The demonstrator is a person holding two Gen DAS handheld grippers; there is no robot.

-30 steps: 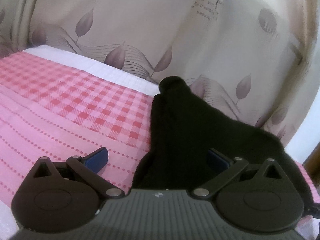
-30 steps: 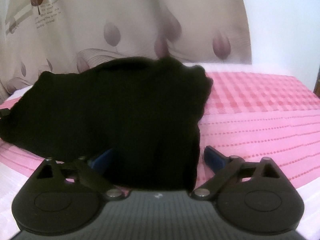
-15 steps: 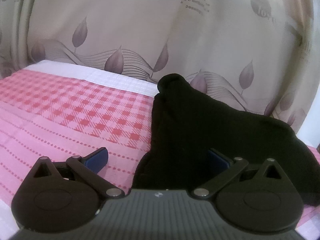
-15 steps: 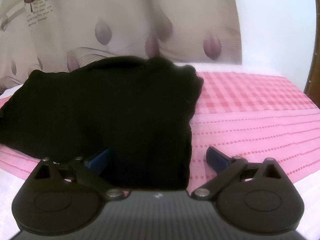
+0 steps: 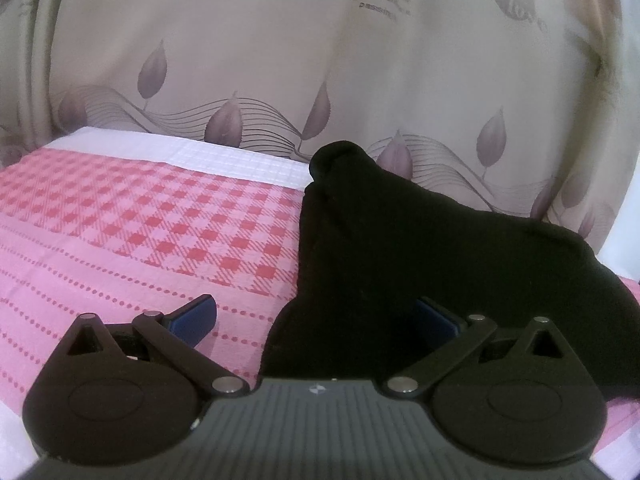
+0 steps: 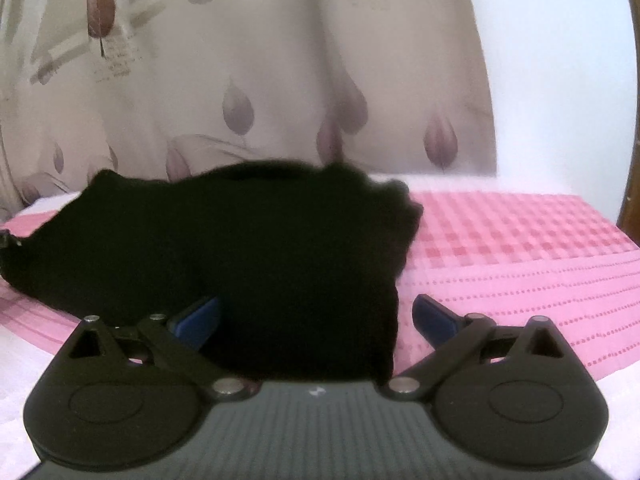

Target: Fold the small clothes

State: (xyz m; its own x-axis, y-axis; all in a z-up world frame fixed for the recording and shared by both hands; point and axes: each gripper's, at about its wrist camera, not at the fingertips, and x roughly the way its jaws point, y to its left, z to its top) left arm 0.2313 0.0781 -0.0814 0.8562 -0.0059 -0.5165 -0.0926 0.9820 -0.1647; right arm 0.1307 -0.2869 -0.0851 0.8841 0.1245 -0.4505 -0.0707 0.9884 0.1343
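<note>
Gaping wide, both tools (image 5: pixel 316 316) (image 6: pixel 316 316) straddle black garment (image 5: pixel 420 264); curtain (image 5: pixel 280 60) lettering unreadable.

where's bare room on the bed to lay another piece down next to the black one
Bare pink cloth spreads left of the black garment, out to the white strip by the curtain. More pink lies bare to the garment's right in the right wrist view. The middle is crowded: both open grippers straddle its near corners.
</note>
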